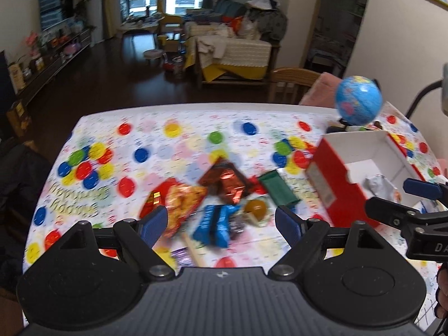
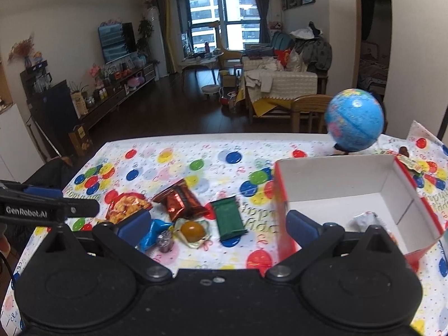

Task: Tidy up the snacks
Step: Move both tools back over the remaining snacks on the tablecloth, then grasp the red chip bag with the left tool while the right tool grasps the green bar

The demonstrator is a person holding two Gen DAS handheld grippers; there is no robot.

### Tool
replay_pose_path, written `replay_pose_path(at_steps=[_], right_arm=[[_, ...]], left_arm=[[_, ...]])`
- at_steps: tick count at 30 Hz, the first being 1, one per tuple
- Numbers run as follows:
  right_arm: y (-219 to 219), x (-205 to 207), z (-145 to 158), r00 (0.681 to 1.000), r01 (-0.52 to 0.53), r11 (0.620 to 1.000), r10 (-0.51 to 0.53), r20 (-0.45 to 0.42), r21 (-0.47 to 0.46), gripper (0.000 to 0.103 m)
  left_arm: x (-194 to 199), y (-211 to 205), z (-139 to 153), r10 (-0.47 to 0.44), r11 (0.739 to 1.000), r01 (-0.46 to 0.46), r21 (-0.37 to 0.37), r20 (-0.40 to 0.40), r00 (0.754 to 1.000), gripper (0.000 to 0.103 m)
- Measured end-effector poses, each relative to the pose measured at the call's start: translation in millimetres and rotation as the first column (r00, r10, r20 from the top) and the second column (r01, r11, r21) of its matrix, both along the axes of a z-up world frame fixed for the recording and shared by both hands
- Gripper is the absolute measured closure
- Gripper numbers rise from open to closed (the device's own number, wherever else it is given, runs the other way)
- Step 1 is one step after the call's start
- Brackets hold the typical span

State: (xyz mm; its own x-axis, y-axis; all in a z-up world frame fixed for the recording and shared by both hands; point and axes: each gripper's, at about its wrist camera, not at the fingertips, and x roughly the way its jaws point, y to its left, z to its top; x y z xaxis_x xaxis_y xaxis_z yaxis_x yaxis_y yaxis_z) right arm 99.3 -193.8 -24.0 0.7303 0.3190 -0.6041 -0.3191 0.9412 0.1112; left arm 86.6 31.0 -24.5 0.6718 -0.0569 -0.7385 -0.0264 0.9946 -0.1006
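Six loose snacks lie in a cluster mid-table on the balloon-print tablecloth (image 2: 196, 151). Leftmost is the red chip bag (image 2: 126, 205) with an orange snack picture, lying flat. Just right of it is the copper foil packet (image 2: 180, 199), tilted, its near corner close to the chip bag. In front of those is the blue wrapper (image 2: 152, 234), crumpled, partly hidden behind the right gripper's left finger; a small purple candy (image 2: 164, 243) touches its right end. Next right is the amber jelly cup (image 2: 192, 230), in clear wrap. Then the green bar (image 2: 229, 218), flat, long axis running away from the camera, just beside the jelly cup.

Farther right is the red box (image 2: 281, 204), white inside, open top, with a silver wrapper (image 2: 365, 219) lying in its near part. Behind the box stands a blue globe (image 2: 355, 119) at the table's far edge.

Left gripper (image 1: 221, 222): fingers spread wide, nothing between them, hovering over the blue wrapper and the chip bag; this view is motion-blurred. Right gripper (image 2: 217, 225): fingers spread wide, nothing held, hovering low near the table's front, its right finger in front of the box's near-left corner. In the left view the right gripper sits above the box's near edge.
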Motion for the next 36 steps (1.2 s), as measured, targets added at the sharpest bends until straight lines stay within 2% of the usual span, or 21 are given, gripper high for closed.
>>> replay_pose_path(at_steps=[6, 13, 21, 26, 30, 36], right_arm=[[24.9, 7.4, -16.0, 0.999, -0.017, 1.0, 0.016, -0.035, -0.024, 0.004], [48.4, 19.8, -37.3, 0.996, -0.055, 0.996, 0.05, -0.073, -0.072, 0.01], [55.2, 60.5, -61.9, 0.995, -0.043, 0.99, 0.029, -0.099, -0.134, 0.015], [59.7, 87.9, -75.7, 0.993, -0.042, 0.986, 0.024, -0.117, -0.161, 0.016], [59.3, 109.3, -88.2, 0.989, -0.043, 0.984, 0.017, -0.149, -0.172, 0.019], [64.1, 131.0, -107.3, 0.983, -0.064, 0.974, 0.024, -0.181, -0.218, 0.021]], left_arm=[[1.7, 37.6, -13.2, 0.062, 0.998, -0.062, -0.007, -0.028, 0.998, 0.019], [13.5, 58.3, -34.9, 0.083, 0.997, -0.083, 0.006, -0.063, 0.994, 0.019], [50.2, 67.5, -65.5, 0.053, 0.998, -0.055, -0.015, -0.132, 0.99, 0.019], [77.6, 73.3, -80.0, 0.066, 0.997, -0.072, -0.028, -0.171, 0.983, 0.019], [97.0, 69.7, -94.3, 0.032, 0.999, -0.035, -0.01, -0.216, 0.976, 0.019], [115.2, 63.5, -106.2, -0.03, 0.999, 0.035, 0.014, -0.244, 0.969, 0.019]])
